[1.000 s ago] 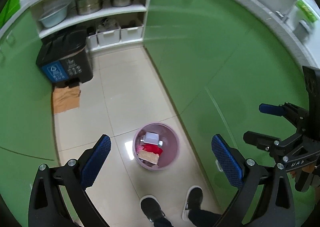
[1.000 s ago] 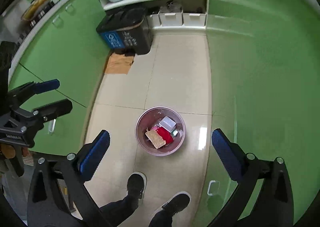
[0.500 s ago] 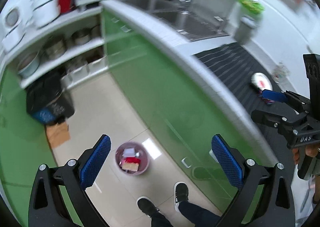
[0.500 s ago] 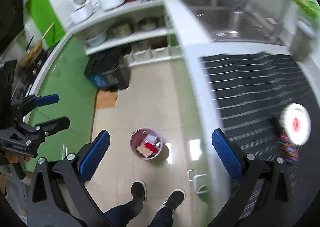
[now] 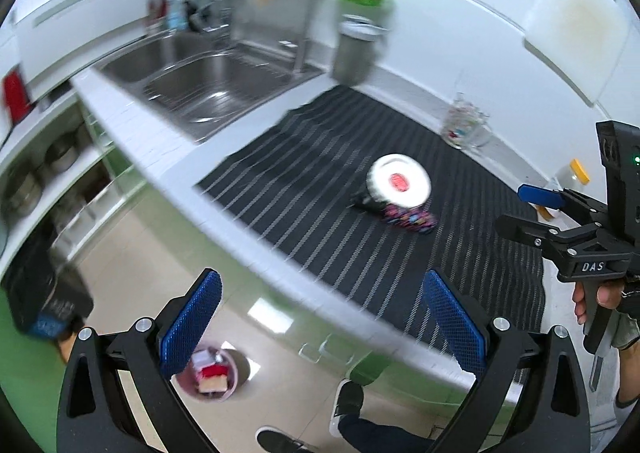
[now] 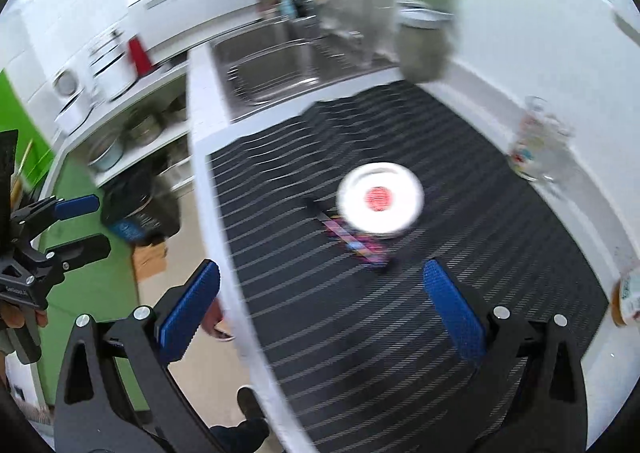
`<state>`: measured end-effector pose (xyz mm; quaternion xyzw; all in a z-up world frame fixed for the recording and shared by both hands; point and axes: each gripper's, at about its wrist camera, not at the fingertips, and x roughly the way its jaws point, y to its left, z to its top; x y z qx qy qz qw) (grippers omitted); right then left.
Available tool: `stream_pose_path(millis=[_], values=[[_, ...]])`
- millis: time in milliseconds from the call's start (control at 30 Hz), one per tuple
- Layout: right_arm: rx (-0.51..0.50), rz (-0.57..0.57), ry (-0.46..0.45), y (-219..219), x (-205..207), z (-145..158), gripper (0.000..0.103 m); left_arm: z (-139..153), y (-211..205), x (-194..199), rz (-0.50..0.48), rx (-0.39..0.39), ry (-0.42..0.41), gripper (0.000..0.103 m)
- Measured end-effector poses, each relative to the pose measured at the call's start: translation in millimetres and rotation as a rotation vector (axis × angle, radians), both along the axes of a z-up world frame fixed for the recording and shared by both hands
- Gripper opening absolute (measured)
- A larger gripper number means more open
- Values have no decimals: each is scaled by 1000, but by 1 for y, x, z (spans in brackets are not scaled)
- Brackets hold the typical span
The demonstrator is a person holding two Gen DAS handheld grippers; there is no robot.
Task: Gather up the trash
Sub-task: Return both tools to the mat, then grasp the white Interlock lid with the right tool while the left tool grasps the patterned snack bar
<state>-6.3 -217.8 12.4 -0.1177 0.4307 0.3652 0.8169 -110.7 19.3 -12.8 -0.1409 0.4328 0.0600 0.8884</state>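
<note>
Both empty, fingers spread: the left hand-held gripper point(image 5: 320, 325) and right hand-held gripper point(image 6: 320, 313) face the colourful wrapper point(image 6: 360, 247), frame centre on the bench point(image 6: 400, 333) mat beside the white lid point(image 6: 380, 198); best approach low, pinch the wrapper's free edge, then carry to the pink bin point(image 5: 216, 375), lower left on the floor.

Blk tongs point(image 5: 324, 327), blue mesh pads point(image 5: 190, 323)

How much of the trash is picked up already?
Some: the pink bin on the floor already holds scraps. Nothing is in hand; the left gripper and right gripper both have open, empty jaws. Still left: the colourful wrapper beside the white plate on the striped mat.
</note>
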Motion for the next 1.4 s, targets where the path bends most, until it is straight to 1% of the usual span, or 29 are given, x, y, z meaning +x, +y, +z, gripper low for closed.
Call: stream_pose_path(millis=[133, 233, 367, 500, 600, 800, 900, 967, 1000, 1033, 1067, 1133, 1167, 1200, 1233, 1267, 1300, 1400], values=[[8, -11, 8, -18, 33, -5, 100, 0, -23, 33, -20, 4, -4, 97], [-9, -1, 20, -18, 53, -13, 100, -4, -35, 57, -26, 7, 6, 97], [-25, -5, 54, -13, 75, -26, 100, -8, -41, 81, -38, 8, 27, 97], [-50, -21, 85, -2, 97, -46, 100, -14, -39, 101, -53, 12, 45, 97], [-78, -39, 93, 10, 115, -62, 100, -21, -33, 114, -65, 0, 54, 97], [-103, -53, 122, 32, 145, -85, 100, -39, -19, 139, -83, -21, 87, 97], [-125, -48, 129, 43, 153, -95, 99, -48, -13, 147, -91, -28, 104, 97], [-137, -38, 135, 50, 157, -101, 90, -52, -9, 151, -88, -36, 111, 97], [-147, -34, 138, 53, 158, -105, 80, -55, -6, 153, -86, -43, 113, 97], [-151, -30, 144, 54, 159, -108, 72, -56, -5, 155, -85, -48, 115, 97], [-155, -24, 154, 56, 161, -111, 68, -59, -4, 157, -85, -52, 118, 97], [-156, -15, 172, 59, 162, -116, 53, -62, -2, 159, -86, -56, 123, 97], [-150, -9, 181, 60, 162, -118, 50, -63, -1, 160, -85, -59, 125, 97], [-138, -1, 188, 60, 162, -118, 45, -64, 0, 161, -84, -63, 127, 97], [-131, 4, 193, 60, 162, -117, 37, -65, 0, 162, -84, -66, 128, 97], [-121, 9, 200, 61, 162, -117, 32, -66, 1, 162, -84, -68, 129, 97], [-115, 10, 205, 61, 162, -116, 23, -66, 1, 162, -85, -70, 130, 97], [-95, 9, 222, 60, 164, -114, 15, -66, 0, 162, -92, -72, 130, 97]])
